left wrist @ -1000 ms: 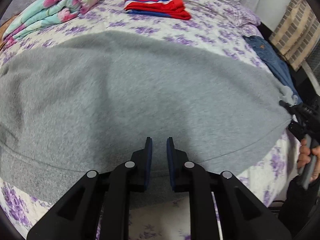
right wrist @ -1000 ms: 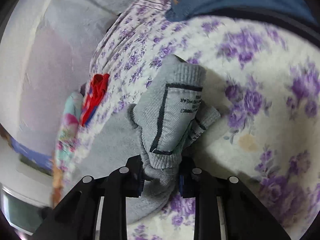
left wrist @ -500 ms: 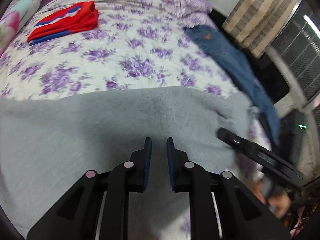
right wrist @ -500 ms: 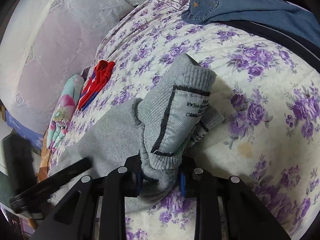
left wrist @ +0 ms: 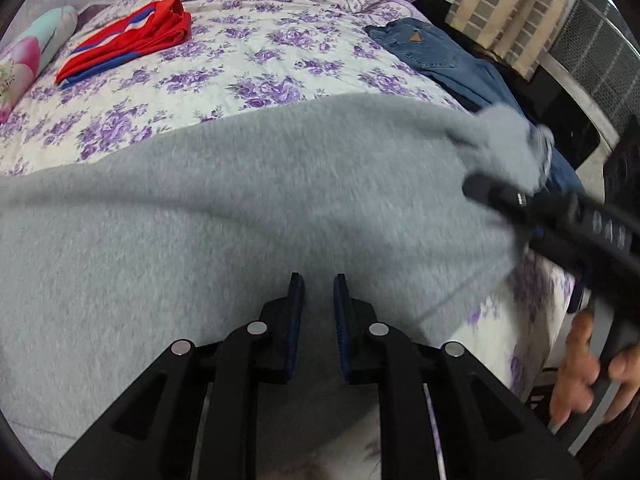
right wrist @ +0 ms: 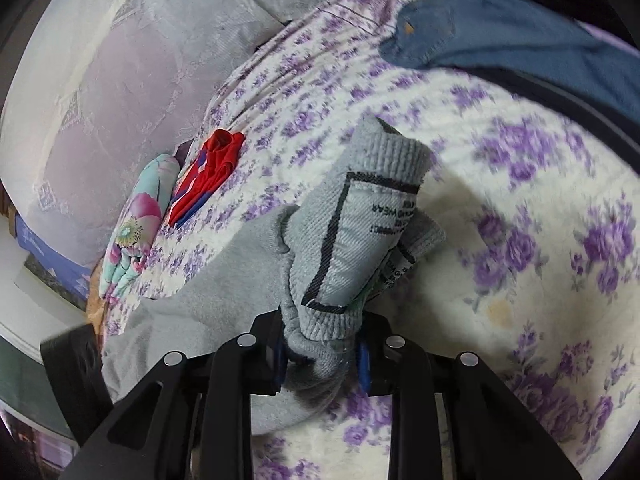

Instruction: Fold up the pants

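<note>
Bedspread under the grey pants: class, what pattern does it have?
Purple flowers on the white bedspread, clearest in the left wrist view.

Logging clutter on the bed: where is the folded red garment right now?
In the left wrist view the red garment lies upper left on the floral bedspread, beside the flowered pillow, beyond the grey pants.
</note>
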`<state>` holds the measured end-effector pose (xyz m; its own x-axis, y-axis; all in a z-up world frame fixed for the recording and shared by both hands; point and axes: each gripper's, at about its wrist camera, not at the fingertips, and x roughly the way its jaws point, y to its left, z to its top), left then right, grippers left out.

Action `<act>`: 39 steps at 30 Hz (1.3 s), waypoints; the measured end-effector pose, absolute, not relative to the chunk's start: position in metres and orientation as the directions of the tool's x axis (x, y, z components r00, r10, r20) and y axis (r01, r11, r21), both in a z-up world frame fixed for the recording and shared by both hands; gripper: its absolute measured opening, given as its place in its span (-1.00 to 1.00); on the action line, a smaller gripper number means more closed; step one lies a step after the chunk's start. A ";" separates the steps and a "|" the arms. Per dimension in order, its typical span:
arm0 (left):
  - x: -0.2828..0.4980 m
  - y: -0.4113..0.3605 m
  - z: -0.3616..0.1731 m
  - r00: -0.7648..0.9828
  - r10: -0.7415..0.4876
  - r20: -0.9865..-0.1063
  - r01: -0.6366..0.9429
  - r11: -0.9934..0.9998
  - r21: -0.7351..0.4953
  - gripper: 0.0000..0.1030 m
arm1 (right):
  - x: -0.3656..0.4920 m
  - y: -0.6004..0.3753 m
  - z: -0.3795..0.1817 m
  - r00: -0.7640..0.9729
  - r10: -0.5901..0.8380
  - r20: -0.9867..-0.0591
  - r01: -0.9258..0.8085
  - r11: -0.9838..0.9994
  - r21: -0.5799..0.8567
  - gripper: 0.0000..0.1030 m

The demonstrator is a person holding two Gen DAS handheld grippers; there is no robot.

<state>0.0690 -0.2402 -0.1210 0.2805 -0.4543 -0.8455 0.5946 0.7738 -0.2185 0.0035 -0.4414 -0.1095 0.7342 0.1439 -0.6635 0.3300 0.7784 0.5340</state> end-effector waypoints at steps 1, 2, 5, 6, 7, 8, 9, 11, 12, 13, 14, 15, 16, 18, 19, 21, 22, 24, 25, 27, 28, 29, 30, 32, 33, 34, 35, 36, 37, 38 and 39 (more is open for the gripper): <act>0.068 -0.234 -0.117 0.274 -0.462 -0.843 0.592 0.772 -0.231 -0.78 | 0.005 -0.437 -0.102 0.736 0.133 -0.664 0.327 0.789 0.520 -0.49; 0.068 -0.219 -0.109 0.265 -0.491 -0.830 0.582 0.767 -0.268 -0.83 | 0.005 -0.429 -0.087 0.749 0.118 -0.653 0.308 0.810 0.500 -0.50; 0.070 -0.168 -0.076 0.354 -0.532 -0.769 0.558 0.780 -0.283 -0.83 | 0.007 -0.400 -0.045 0.788 0.118 -0.604 0.216 0.866 0.452 -0.52; 0.075 -0.134 -0.060 0.419 -0.515 -0.748 0.518 0.812 -0.269 -0.83 | 0.008 -0.388 -0.034 0.797 0.119 -0.592 0.188 0.883 0.431 -0.52; 0.078 -0.116 -0.055 0.444 -0.497 -0.746 0.492 0.831 -0.261 -0.83 | 0.011 -0.376 -0.023 0.804 0.117 -0.584 0.162 0.900 0.404 -0.52; 0.084 -0.088 -0.050 0.475 -0.469 -0.745 0.445 0.858 -0.257 -0.83 | 0.016 -0.357 -0.014 0.806 0.112 -0.581 0.135 0.921 0.365 -0.52; 0.093 -0.050 -0.049 0.506 -0.417 -0.755 0.362 0.897 -0.253 -0.83 | 0.022 -0.341 -0.009 0.805 0.112 -0.583 0.109 0.938 0.330 -0.52; 0.103 -0.006 -0.054 0.522 -0.356 -0.775 0.262 0.932 -0.252 -0.84 | 0.039 -0.299 -0.004 0.789 0.129 -0.600 0.031 0.968 0.249 -0.52; 0.108 0.026 -0.062 0.522 -0.332 -0.786 0.191 0.943 -0.271 -0.84 | 0.046 -0.280 -0.005 0.777 0.140 -0.614 -0.010 0.978 0.210 -0.52; 0.110 0.044 -0.068 0.518 -0.324 -0.792 0.156 0.946 -0.286 -0.84 | 0.055 -0.261 -0.008 0.760 0.151 -0.632 -0.053 0.984 0.172 -0.52; 0.110 0.056 -0.073 0.514 -0.321 -0.795 0.133 0.946 -0.296 -0.84 | 0.066 -0.239 -0.014 0.732 0.170 -0.660 -0.102 0.985 0.140 -0.52; 0.110 0.073 -0.082 0.509 -0.317 -0.800 0.101 0.945 -0.310 -0.84 | 0.075 -0.223 -0.021 0.705 0.185 -0.685 -0.136 0.983 0.125 -0.52; 0.111 0.081 -0.088 0.505 -0.314 -0.804 0.084 0.945 -0.316 -0.84 | 0.083 -0.208 -0.029 0.679 0.191 -0.709 -0.163 0.981 0.109 -0.51; 0.115 0.091 -0.098 0.486 -0.323 -0.812 0.060 0.939 -0.337 -0.85 | 0.097 -0.178 -0.050 0.624 0.169 -0.763 -0.214 0.976 0.041 -0.51; 0.118 0.096 -0.103 0.478 -0.340 -0.810 0.055 0.932 -0.358 -0.88 | 0.101 -0.166 -0.059 0.601 0.159 -0.783 -0.235 0.972 0.017 -0.51; 0.119 0.101 -0.106 0.476 -0.356 -0.804 0.058 0.925 -0.376 -0.93 | 0.105 -0.150 -0.078 0.556 0.147 -0.818 -0.268 0.963 -0.009 -0.51; 0.120 0.102 -0.106 0.477 -0.361 -0.801 0.062 0.923 -0.379 -0.93 | 0.107 -0.144 -0.086 0.543 0.133 -0.829 -0.272 0.962 -0.024 -0.51; 0.121 0.101 -0.106 0.478 -0.363 -0.800 0.067 0.923 -0.379 -0.93 | 0.107 -0.139 -0.094 0.541 0.114 -0.833 -0.273 0.961 -0.046 -0.41; 0.122 0.102 -0.107 0.478 -0.364 -0.799 0.069 0.923 -0.379 -0.93 | 0.108 -0.136 -0.096 0.539 0.115 -0.835 -0.276 0.960 -0.046 -0.32; 0.121 0.102 -0.107 0.478 -0.368 -0.798 0.072 0.921 -0.382 -0.93 | 0.105 -0.130 -0.095 0.528 0.148 -0.836 -0.303 0.953 -0.023 0.04; 0.122 0.103 -0.107 0.476 -0.372 -0.797 0.073 0.920 -0.385 -0.93 | 0.104 -0.127 -0.093 0.517 0.159 -0.841 -0.316 0.949 -0.015 0.11; 0.123 0.103 -0.108 0.475 -0.374 -0.797 0.074 0.919 -0.387 -0.94 | 0.099 -0.122 -0.091 0.494 0.177 -0.851 -0.339 0.941 -0.001 0.19; 0.123 0.104 -0.108 0.474 -0.375 -0.796 0.073 0.918 -0.389 -0.95 | 0.094 -0.118 -0.089 0.477 0.196 -0.857 -0.356 0.934 0.015 0.24; 0.123 0.105 -0.108 0.473 -0.379 -0.795 0.074 0.916 -0.393 -0.96 | 0.085 -0.116 -0.076 0.414 0.304 -0.858 -0.417 0.901 0.118 0.23; 0.123 0.105 -0.108 0.473 -0.381 -0.795 0.074 0.916 -0.395 -0.96 | 0.083 -0.116 -0.070 0.397 0.343 -0.852 -0.429 0.889 0.158 0.19; 0.123 0.105 -0.109 0.473 -0.382 -0.794 0.075 0.915 -0.395 -0.96 | 0.082 -0.117 -0.062 0.393 0.377 -0.839 -0.435 0.880 0.192 0.15; 0.123 0.105 -0.109 0.473 -0.382 -0.794 0.075 0.915 -0.395 -0.96 | 0.081 -0.118 -0.052 0.422 0.381 -0.823 -0.432 0.882 0.187 -0.17; 0.123 0.105 -0.109 0.472 -0.382 -0.794 0.076 0.916 -0.395 -0.96 | 0.082 -0.117 -0.045 0.455 0.365 -0.812 -0.431 0.889 0.157 -0.63; 0.123 0.105 -0.109 0.472 -0.382 -0.795 0.075 0.915 -0.395 -0.96 | 0.086 -0.117 -0.042 0.481 0.343 -0.807 -0.422 0.897 0.130 -0.72; 0.123 0.105 -0.109 0.471 -0.383 -0.795 0.075 0.915 -0.397 -0.96 | 0.095 -0.119 -0.042 0.496 0.326 -0.805 -0.397 0.910 0.124 -0.72; 0.123 0.105 -0.109 0.471 -0.383 -0.794 0.074 0.915 -0.397 -0.96 | 0.103 -0.121 -0.045 0.505 0.313 -0.804 -0.374 0.919 0.123 -0.71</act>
<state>0.1229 0.1047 -0.1087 0.4715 -0.3830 -0.7944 0.0741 0.9148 -0.3971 0.1035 -0.1208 -0.0451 0.5049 0.3129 -0.8045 -0.3743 0.9192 0.1226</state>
